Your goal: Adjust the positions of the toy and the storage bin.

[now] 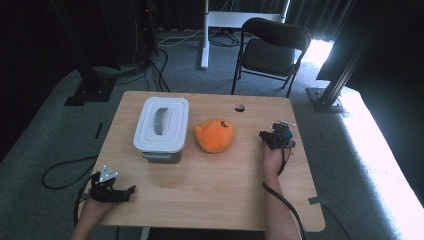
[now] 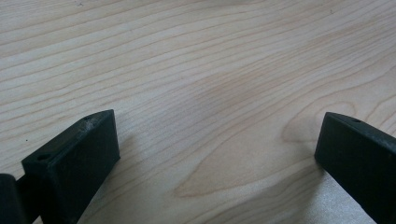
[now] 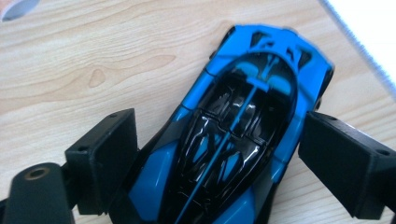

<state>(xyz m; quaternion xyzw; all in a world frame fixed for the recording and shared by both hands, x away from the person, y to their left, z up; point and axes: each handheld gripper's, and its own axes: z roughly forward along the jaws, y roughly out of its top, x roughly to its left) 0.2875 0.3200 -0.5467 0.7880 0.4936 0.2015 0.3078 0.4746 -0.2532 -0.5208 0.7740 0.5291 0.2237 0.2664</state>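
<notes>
A blue and black toy car [image 3: 247, 116] lies on the wooden table [image 1: 210, 195] near its right edge, and from above it is a small dark shape [image 1: 283, 131]. My right gripper [image 3: 217, 126] stands over it with one black jaw on each side of the body, close to the car's flanks, and the car sits slightly askew between them. In the high view that gripper [image 1: 276, 136] is in the person's right hand. My left gripper [image 1: 131, 190] rests low at the table's front left, open, with bare wood between its jaws [image 2: 215, 126].
A grey-white lidded box [image 1: 161, 127] stands left of centre, and an orange plush toy [image 1: 216, 134] lies beside it. A cable hole [image 1: 239, 107] sits near the far edge. A black chair [image 1: 272, 47] stands beyond the table.
</notes>
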